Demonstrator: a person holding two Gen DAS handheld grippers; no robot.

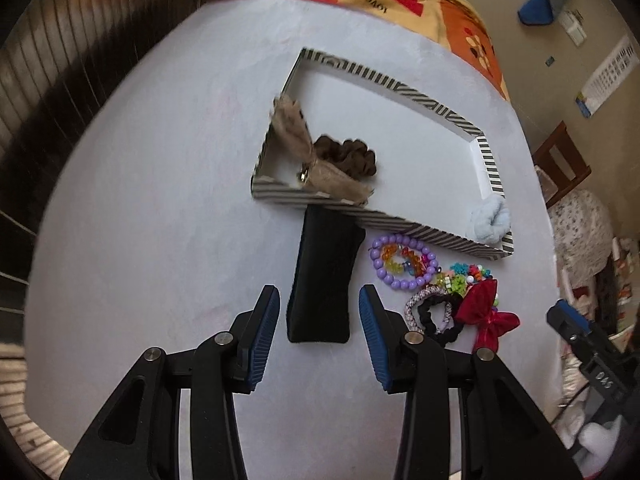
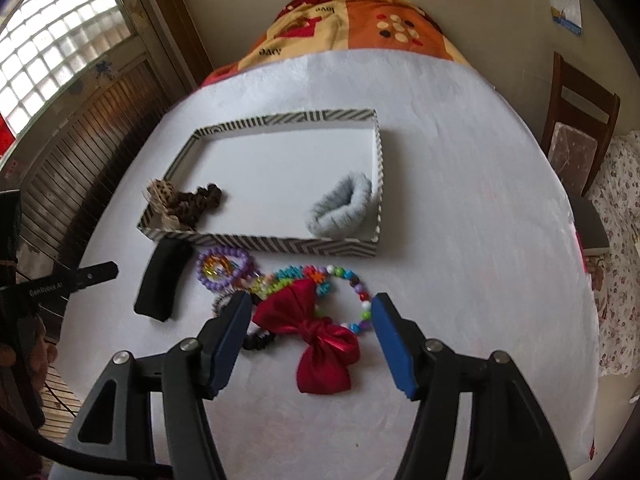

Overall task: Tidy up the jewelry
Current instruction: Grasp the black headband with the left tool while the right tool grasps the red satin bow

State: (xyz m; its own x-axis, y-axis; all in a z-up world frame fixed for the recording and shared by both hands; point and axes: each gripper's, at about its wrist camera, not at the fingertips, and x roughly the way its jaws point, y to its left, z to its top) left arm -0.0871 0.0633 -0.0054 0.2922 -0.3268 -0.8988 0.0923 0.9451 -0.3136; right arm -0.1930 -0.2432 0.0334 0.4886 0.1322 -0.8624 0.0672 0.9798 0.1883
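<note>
A striped-rim tray (image 1: 436, 108) (image 2: 280, 242) lies on the white table. Inside it are a brown scrunchie (image 1: 348, 156) (image 2: 200, 196), a leopard-print bow (image 1: 304, 148) (image 2: 162, 196) and a pale blue scrunchie (image 1: 490, 220) (image 2: 340, 206). In front of the tray lie a black clip (image 1: 322, 280) (image 2: 160, 284), a purple bead bracelet (image 1: 400, 262) (image 2: 224, 268), a multicoloured bead necklace (image 2: 352, 288), black hair ties (image 1: 436, 316) and a red bow (image 1: 486, 312) (image 2: 320, 340). My left gripper (image 1: 319, 298) stands open over the black clip. My right gripper (image 2: 312, 304) stands open above the red bow.
An orange patterned blanket (image 2: 352, 28) lies beyond the table's far edge. A wooden chair (image 2: 580, 120) stands at the right and slatted wooden panelling (image 2: 80, 152) at the left. The right-hand gripper's body (image 1: 588, 344) shows at the left wrist view's right edge.
</note>
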